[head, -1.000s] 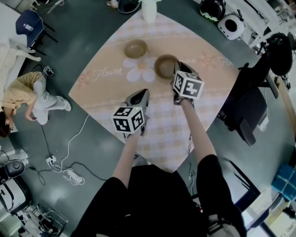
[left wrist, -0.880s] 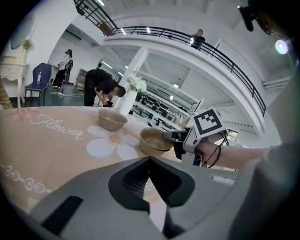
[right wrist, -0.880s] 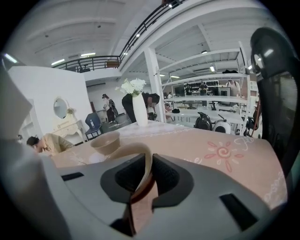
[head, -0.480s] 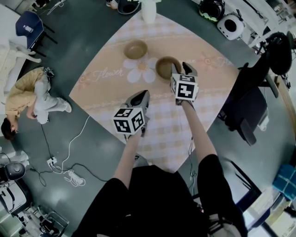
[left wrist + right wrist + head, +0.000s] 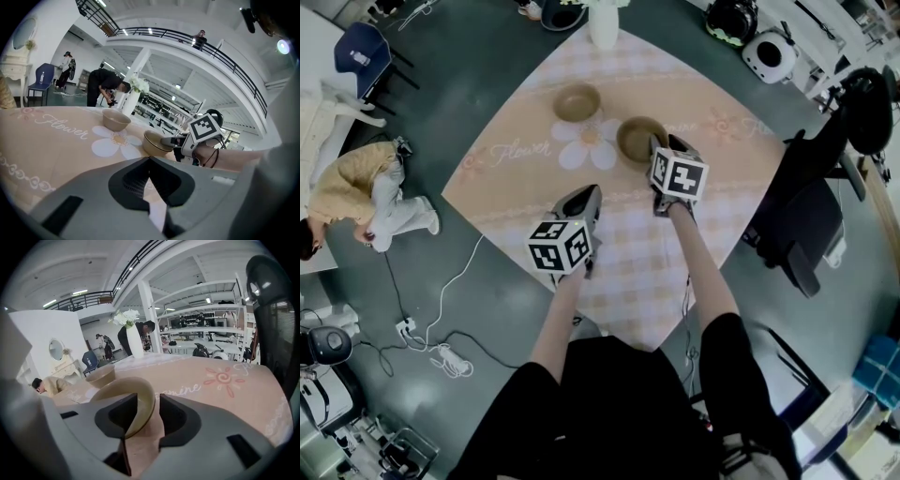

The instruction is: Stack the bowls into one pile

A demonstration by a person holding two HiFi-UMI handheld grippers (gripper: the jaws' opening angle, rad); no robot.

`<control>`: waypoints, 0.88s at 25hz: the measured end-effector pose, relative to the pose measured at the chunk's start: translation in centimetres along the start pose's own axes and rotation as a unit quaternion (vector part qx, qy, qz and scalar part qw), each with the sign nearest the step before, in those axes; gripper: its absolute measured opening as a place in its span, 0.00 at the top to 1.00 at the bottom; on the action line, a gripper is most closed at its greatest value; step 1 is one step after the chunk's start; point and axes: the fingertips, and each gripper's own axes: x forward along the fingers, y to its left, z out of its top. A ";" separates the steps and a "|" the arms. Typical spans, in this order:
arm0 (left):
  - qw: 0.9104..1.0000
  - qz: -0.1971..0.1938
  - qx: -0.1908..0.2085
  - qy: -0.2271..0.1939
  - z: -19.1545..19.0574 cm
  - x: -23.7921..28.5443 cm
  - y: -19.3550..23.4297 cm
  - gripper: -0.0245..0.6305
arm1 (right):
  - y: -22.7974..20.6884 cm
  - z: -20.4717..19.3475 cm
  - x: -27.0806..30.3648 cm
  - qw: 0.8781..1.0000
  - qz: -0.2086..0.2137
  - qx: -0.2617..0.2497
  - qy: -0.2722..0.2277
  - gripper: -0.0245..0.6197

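Two tan bowls stand apart on the peach flowered tablecloth (image 5: 516, 178). The far bowl (image 5: 577, 101) (image 5: 116, 120) (image 5: 100, 376) sits left of the daisy print. The near bowl (image 5: 639, 139) (image 5: 156, 143) (image 5: 140, 404) sits to its right. My right gripper (image 5: 661, 145) (image 5: 148, 399) straddles the near bowl's right rim, one jaw inside and one outside. Its jaws are closing, with a slim gap still showing beside the rim. My left gripper (image 5: 589, 192) (image 5: 150, 159) hovers shut and empty over the cloth, short of both bowls.
A white vase (image 5: 602, 23) (image 5: 133, 341) with flowers stands at the table's far edge. A black office chair (image 5: 806, 216) is close on the right. A person (image 5: 356, 192) crouches on the floor to the left, near cables (image 5: 441, 347).
The right gripper's jaws have come apart from the near bowl's rim, and the hand shifted slightly. The bowl rests on the cloth. The left gripper has stayed put.
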 end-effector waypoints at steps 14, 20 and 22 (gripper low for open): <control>1.000 0.012 -0.002 -0.010 0.1 -1.3 -0.3 0.97 | -0.3 -0.1 -0.1 0.999 -0.002 0.042 0.023 0.93; 0.999 0.026 -0.005 -0.022 0.4 -2.8 0.0 0.97 | 0.1 0.4 -0.3 0.998 0.005 0.055 0.028 0.94; 0.999 0.031 -0.006 -0.026 0.4 -3.3 0.2 0.97 | 0.4 0.5 -0.5 0.998 0.009 0.054 0.028 0.94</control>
